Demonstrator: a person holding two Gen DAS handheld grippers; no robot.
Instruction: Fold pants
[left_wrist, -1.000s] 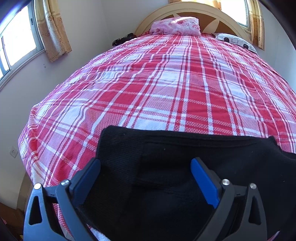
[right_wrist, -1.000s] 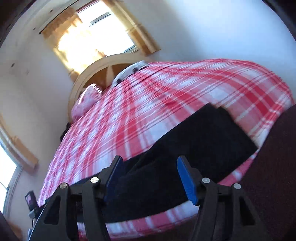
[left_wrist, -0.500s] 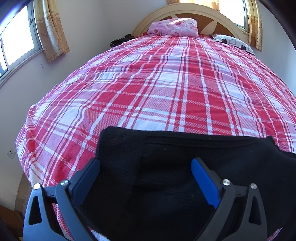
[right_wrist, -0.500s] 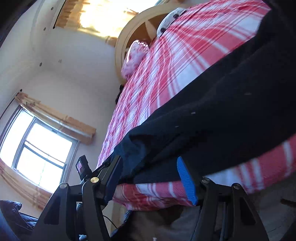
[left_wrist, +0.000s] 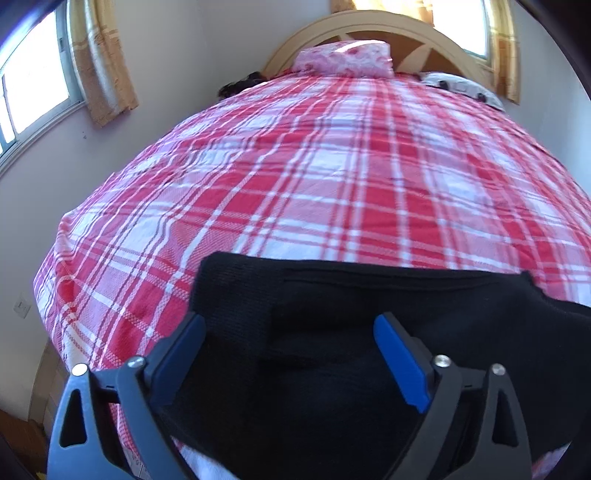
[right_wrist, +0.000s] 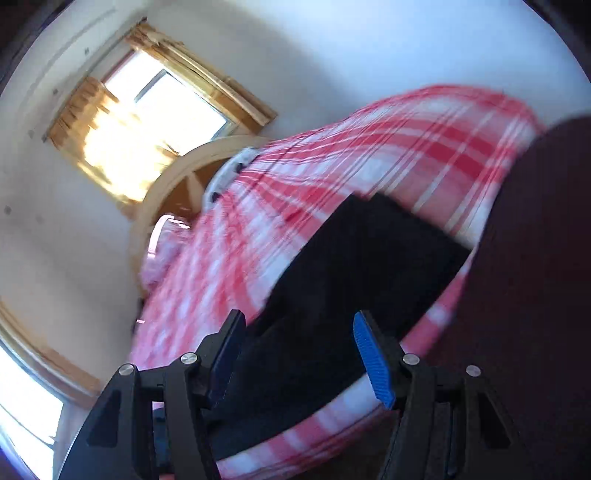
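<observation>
**A:** What do you see along your left gripper?

**B:** My left gripper (left_wrist: 290, 354) points down at the near edge of the bed. The black pants (left_wrist: 369, 332) lie flat on the red and white checked bedspread (left_wrist: 314, 177), close to the foot of it, and stretch off to the right. One short end of them, with a corner, sits just ahead of my left finger. My jaws stand wide, and they have just been closing a little. The cloth lies under and between the blue pads (left_wrist: 400, 363), but I cannot see either pad pressing on it. Farther off there is a pink pillow (left_wrist: 345, 59) against the curved wooden headboard (left_wrist: 436, 40), a pale patterned pillow (left_wrist: 461, 86) to its right, and a window with yellow curtains (left_wrist: 101, 62) on the left wall.

**A:** And the right one?

**B:** That view is tilted and blurred. My right gripper (right_wrist: 299, 350) hangs over the side edge of the bed, jaws partly apart, nothing pinched between them. The pants (right_wrist: 354, 280) run as a dark band across the bedspread (right_wrist: 406, 147), from beside my fingers up toward the far right. A dark maroon mass (right_wrist: 535, 277) fills the right edge; what it is I cannot tell. The headboard (right_wrist: 177, 173) and a sunlit window (right_wrist: 147, 122) show at upper left.
</observation>
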